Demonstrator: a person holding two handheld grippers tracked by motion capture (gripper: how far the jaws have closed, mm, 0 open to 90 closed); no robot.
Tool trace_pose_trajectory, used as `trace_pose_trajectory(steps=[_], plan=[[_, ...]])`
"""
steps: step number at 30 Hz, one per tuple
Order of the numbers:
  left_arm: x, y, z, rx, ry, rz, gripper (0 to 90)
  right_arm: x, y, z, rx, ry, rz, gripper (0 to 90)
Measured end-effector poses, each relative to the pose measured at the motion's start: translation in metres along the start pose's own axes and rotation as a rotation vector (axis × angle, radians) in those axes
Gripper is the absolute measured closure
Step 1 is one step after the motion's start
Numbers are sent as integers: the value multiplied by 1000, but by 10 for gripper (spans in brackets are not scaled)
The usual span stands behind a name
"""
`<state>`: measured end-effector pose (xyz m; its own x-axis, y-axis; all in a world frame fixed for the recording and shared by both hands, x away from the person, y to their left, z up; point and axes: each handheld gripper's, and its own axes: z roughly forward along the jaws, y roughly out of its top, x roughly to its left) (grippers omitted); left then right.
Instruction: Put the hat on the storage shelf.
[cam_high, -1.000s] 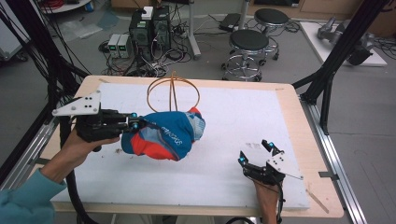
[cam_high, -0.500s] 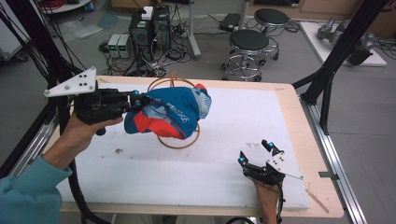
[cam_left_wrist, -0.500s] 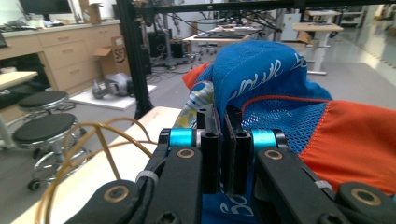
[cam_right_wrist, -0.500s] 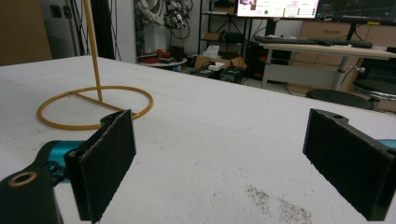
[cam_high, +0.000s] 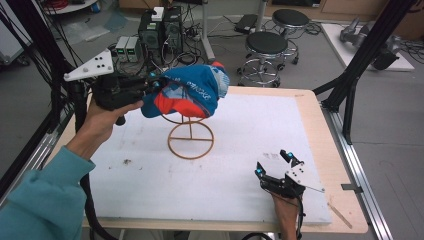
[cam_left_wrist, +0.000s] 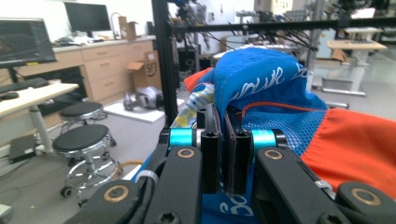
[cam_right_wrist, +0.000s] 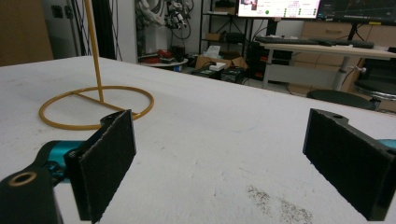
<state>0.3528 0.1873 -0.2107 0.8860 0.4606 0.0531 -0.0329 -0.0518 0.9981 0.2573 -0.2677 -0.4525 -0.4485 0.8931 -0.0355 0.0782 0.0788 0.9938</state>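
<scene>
Scene: a person at a white-topped counter (cam_high: 150, 200) holds a blue and orange cap (cam_high: 187, 92) in the air above a yellow wire stand (cam_high: 190, 135), toward the far left corner.
Step in hand: by the look of it, setting the cap onto the stand's top ring.
Left gripper (cam_high: 150, 87): fingers clenched on the cap's edge; in the left gripper view the two black pads (cam_left_wrist: 236, 154) sit nearly together with a fold of blue cloth pinched between them.
Cap against the fingers: the crown bulges up and away beyond the fingertips, the orange mesh panel spreads to one side of them, and the rest hangs free with nothing under it.
Cap against the stand: it hovers over the upper ring and hides most of it; whether cloth touches wire cannot be told.
Right gripper (cam_high: 274, 166): fingers released and wide apart, with nothing between them, low over the counter near its near right corner, well apart from the stand.
Doing it well: the hollow of the cap should face down and be centred over the ring before it is lowered. The light stand could tip if cloth drags sideways, so a straight descent seems wise, and the free gripper could steady the base ring (cam_right_wrist: 95, 106).
</scene>
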Motion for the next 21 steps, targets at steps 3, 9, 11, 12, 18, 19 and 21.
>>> trace_pose_trajectory(steps=[3,9,11,12,18,19,21], plan=[[9,1,4,10,34,-11,866,0,0,0,0,1,2,85],[22,-10,20,65,73,-33,866,-1,0,0,0,2,1,85],[23,-14,24,76,75,-39,866,-1,0,0,-1,1,1,85],[24,-16,25,86,76,-38,866,-1,0,0,-1,1,2,85],[25,-29,37,138,78,-46,866,-1,0,0,-1,3,2,85],[24,-32,40,143,83,-50,866,-1,0,0,-2,2,2,85],[25,-35,42,153,82,-53,866,-1,0,0,-4,1,2,85]])
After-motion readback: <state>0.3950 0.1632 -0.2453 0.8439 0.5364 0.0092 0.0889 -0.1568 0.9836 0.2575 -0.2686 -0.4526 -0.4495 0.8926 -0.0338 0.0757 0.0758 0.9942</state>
